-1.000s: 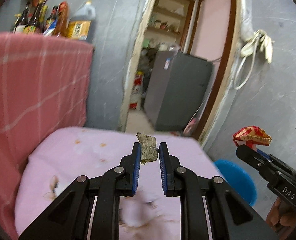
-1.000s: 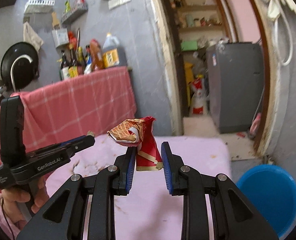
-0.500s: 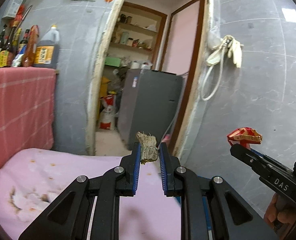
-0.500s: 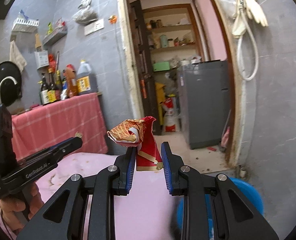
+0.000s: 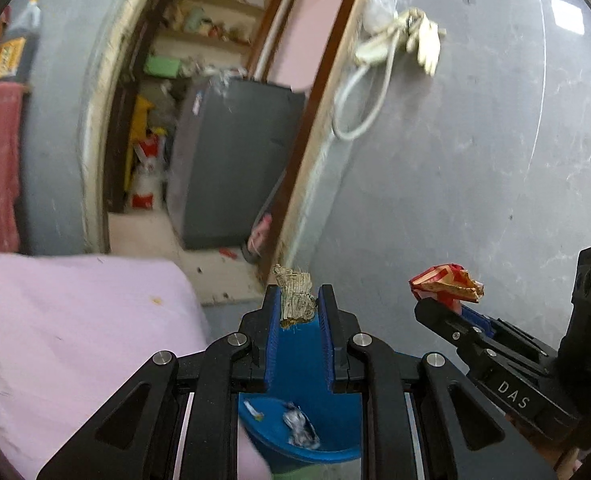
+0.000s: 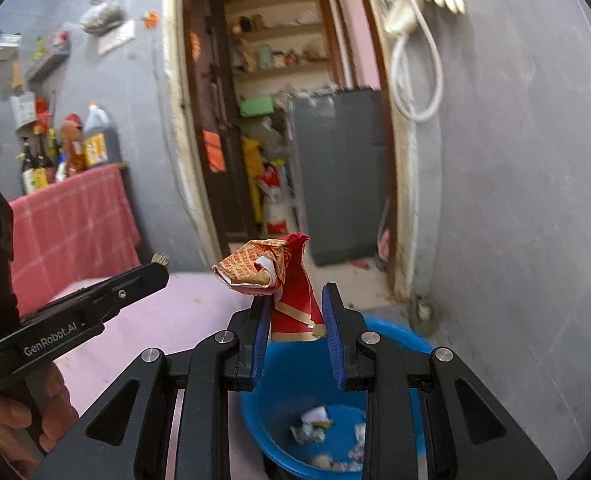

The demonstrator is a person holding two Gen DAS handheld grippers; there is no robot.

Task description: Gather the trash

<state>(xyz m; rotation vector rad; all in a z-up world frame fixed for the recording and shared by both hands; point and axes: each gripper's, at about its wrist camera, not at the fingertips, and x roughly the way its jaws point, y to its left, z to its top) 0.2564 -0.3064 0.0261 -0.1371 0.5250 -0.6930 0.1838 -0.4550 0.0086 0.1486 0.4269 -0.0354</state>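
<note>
My left gripper (image 5: 297, 300) is shut on a brown crumpled scrap (image 5: 294, 295) and holds it above the blue basin (image 5: 295, 360). My right gripper (image 6: 295, 308) is shut on a red and gold wrapper (image 6: 283, 280), also above the blue basin (image 6: 295, 376) on the floor. The basin holds several crumpled bits of trash (image 6: 315, 428). The right gripper with its wrapper (image 5: 443, 284) shows at the right of the left wrist view. The left gripper (image 6: 155, 268) shows at the left of the right wrist view.
A table with a pink cloth (image 5: 75, 320) lies left of the basin. A grey wall (image 5: 475, 160) stands close on the right. A doorway with a grey cabinet (image 5: 231, 160) is ahead. A red-cloth counter with bottles (image 6: 71, 148) is at the far left.
Both grippers have swung right, off the pink table, and tipped down over the blue basin, each still holding its piece of trash.
</note>
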